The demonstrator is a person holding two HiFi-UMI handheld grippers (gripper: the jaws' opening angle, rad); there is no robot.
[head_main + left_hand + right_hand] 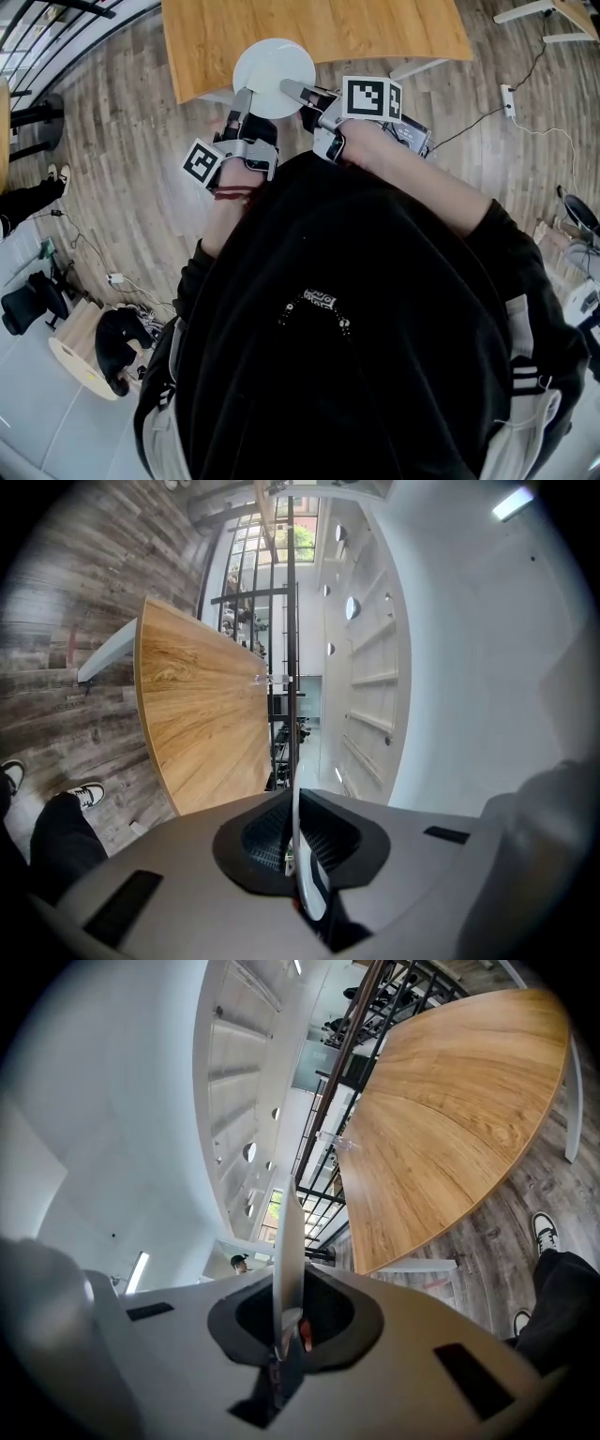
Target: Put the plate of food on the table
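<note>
Woodgrain table (375, 28); left gripper (244, 101), right gripper (292, 91) pinch round white plate (272, 61).

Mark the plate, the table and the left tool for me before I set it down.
plate (274, 58): head view, middle of its white face.
table (375, 28): head view, bare wooden top right of the plate.
left tool (246, 97): head view, tips shut on the plate's rim.

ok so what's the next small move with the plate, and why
Probably carry the plate a little forward over the table before lowering. The left gripper and right gripper are shut on its rim, and it only overlaps the table's near edge.
</note>
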